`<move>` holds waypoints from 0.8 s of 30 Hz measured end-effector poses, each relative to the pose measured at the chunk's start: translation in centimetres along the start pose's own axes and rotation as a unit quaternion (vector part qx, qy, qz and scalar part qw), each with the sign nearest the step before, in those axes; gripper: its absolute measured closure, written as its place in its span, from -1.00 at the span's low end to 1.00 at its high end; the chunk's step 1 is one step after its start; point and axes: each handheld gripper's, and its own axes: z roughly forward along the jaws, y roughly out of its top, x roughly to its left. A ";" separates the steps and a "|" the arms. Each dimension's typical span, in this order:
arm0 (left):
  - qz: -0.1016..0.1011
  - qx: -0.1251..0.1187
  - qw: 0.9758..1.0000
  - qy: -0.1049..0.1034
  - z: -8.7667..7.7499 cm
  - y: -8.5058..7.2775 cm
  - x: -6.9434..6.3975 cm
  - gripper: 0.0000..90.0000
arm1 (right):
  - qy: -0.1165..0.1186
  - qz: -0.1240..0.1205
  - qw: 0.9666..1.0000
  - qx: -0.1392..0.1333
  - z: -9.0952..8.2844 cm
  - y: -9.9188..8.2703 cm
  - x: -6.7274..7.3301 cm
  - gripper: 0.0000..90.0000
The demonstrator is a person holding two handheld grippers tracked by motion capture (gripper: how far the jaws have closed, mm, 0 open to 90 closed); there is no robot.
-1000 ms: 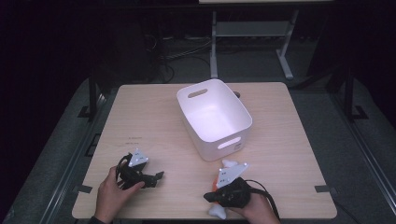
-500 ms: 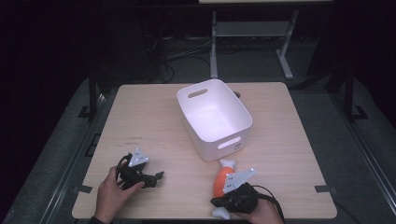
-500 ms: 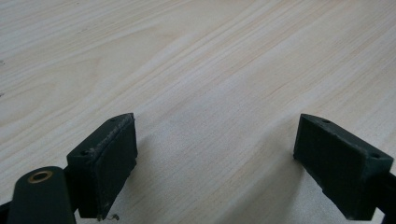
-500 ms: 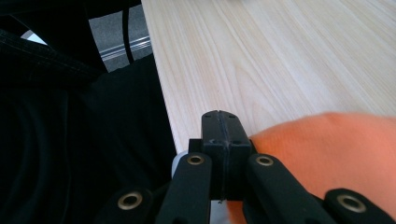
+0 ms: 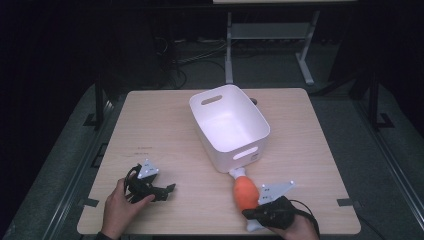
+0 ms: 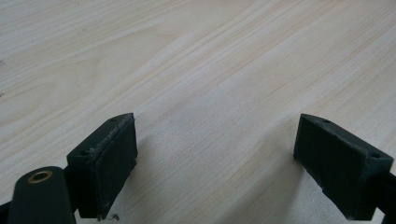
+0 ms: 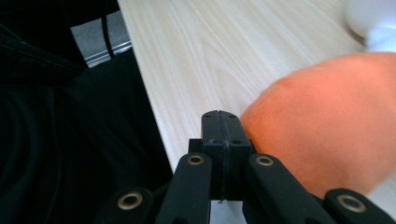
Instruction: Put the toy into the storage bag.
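Pale wood table [image 5: 165, 130] carries a white bin [image 5: 229, 125] standing upright just past its centre, towards twelve o'clock, with a cut-out handle in each end wall. At about five o'clock from the bin, an orange plush object [image 5: 245, 192] with a white tip lies on the table, the tip just beside the bin's near wall. The right gripper [image 7: 219, 122] sits at the table's near edge, touching the orange object's side; its jaws are pressed together with nothing between them. The left gripper [image 6: 212, 163], at about seven o'clock on the table and well apart from the bin, rests in a hand [image 5: 120, 207] with its jaws spread wide over bare wood, holding nothing.
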 end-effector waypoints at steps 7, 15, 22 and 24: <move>0.000 0.000 1.000 0.000 0.0 0.0 0.0 -0.72 | -0.018 0.016 1.000 -0.005 -1.5 -0.8 -1.0 0.99; 0.001 0.000 1.000 0.000 0.0 0.0 0.0 -0.72 | -0.048 0.027 0.998 -0.008 -3.3 -1.9 -2.2 0.99; 0.001 0.000 1.000 0.000 0.0 0.0 0.0 -0.72 | -0.055 0.033 0.998 -0.012 -3.9 -2.0 -2.5 0.99; 0.001 0.000 1.000 0.000 0.0 0.0 0.0 -0.72 | -0.054 0.030 0.998 -0.011 -3.8 -1.9 -2.5 0.99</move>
